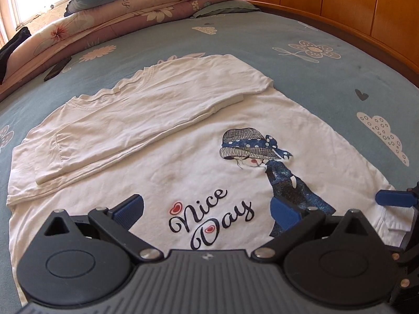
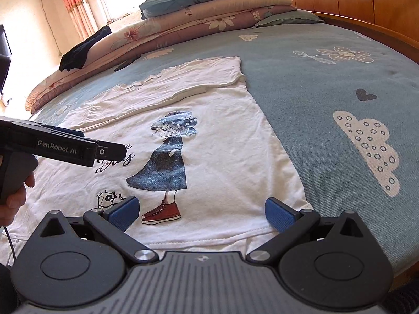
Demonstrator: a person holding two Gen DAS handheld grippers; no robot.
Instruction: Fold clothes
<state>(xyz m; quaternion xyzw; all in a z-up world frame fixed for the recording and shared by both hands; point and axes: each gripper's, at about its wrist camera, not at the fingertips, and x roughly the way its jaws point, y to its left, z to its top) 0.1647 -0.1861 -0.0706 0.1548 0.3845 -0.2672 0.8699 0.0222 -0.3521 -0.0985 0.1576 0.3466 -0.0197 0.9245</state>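
**K:** Bed with blue-grey sheet, wooden headboard along the far edge, stacked quilts at the far left corner. White T-shirt lies print-up mid-bed, hem at the near edge. Its far side is already folded in over the body, sleeve included; the near-right side lies flat.

**M:** Gripper state?

**K:** Left hand-held gripper: jaws spread wide, nothing between them, hovering over the "Nice Day" lettering. Right hand-held gripper: also wide open, empty, over the hem by the red sneaker in the print.

**M:** Risks from here?

**K:** Judgement only. Thin jersey on a soft sheet: a pinch at the hem could take the sheet too and drag it up with the shirt. Or it takes just the top layer, so the front peels off the back and the fold comes out crooked.

**M:** And the folded flap?

**K:** Loose, nothing pins it. Pull the hem hard or unevenly and it could slide open. The grippers are also near each other; in the left view the right one's finger sits just beside the left's, so crossing paths could knock them together.

**M:** Anything else nearby?

**K:** Dark phone-like object near the quilts, well apart from the shirt. Low concern.
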